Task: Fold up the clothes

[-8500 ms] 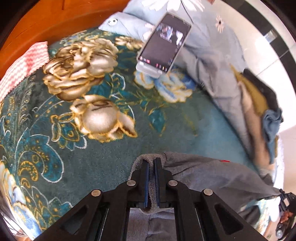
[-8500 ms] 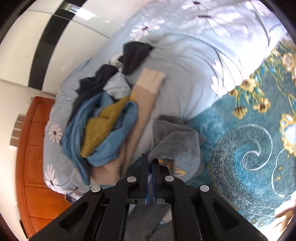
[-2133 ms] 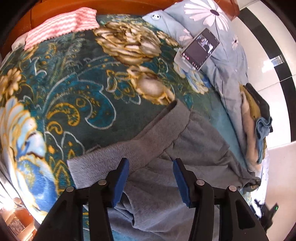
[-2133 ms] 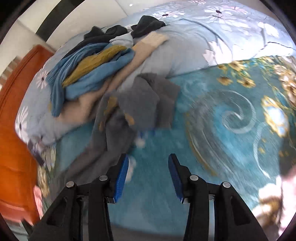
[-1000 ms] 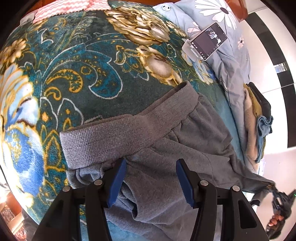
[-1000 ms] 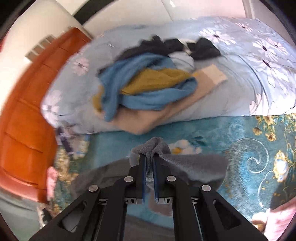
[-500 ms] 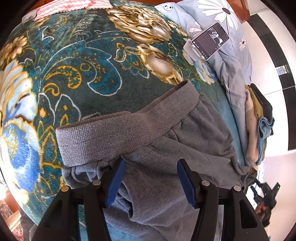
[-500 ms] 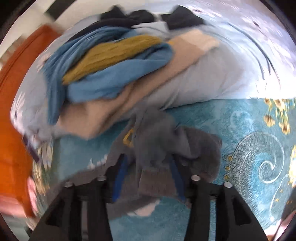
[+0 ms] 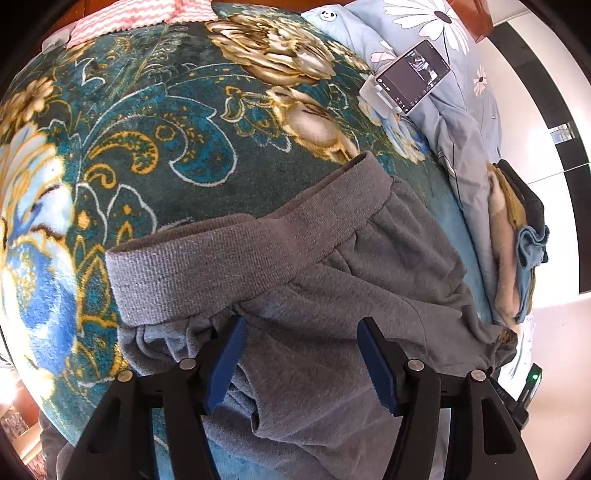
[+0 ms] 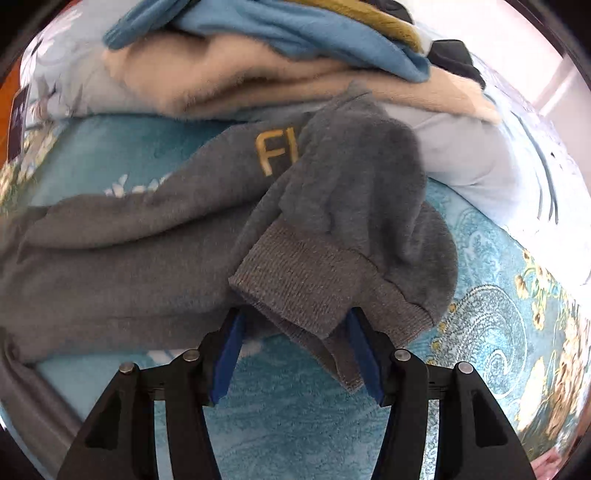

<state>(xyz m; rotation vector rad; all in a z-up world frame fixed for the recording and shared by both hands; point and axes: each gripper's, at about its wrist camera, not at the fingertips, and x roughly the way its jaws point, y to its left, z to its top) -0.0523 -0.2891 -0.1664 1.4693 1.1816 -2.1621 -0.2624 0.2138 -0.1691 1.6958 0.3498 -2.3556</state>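
Grey sweatpants [image 9: 332,295] lie on the teal floral blanket [image 9: 147,147], their ribbed waistband [image 9: 240,243] stretched across the left wrist view. My left gripper [image 9: 299,354] hovers open just above the cloth below the waistband, holding nothing. In the right wrist view the sweatpants [image 10: 129,266] show gold lettering [image 10: 275,151], and a leg end lies folded back with its ribbed cuff [image 10: 314,288] toward me. My right gripper [image 10: 295,350] is open, its blue pads on either side of the cuff's lower edge.
A pile of clothes [image 10: 277,55] in beige, blue, mustard and black rests on a pale blue flowered duvet [image 10: 480,158] just behind the pants. A phone on a stand [image 9: 410,83] sits by the pillow. A pink striped cloth [image 9: 140,18] lies at the headboard.
The right gripper, shut on the pant leg a second ago, has let go and dropped closer to the cuff. The left gripper stays open over the waistband, barely moved.
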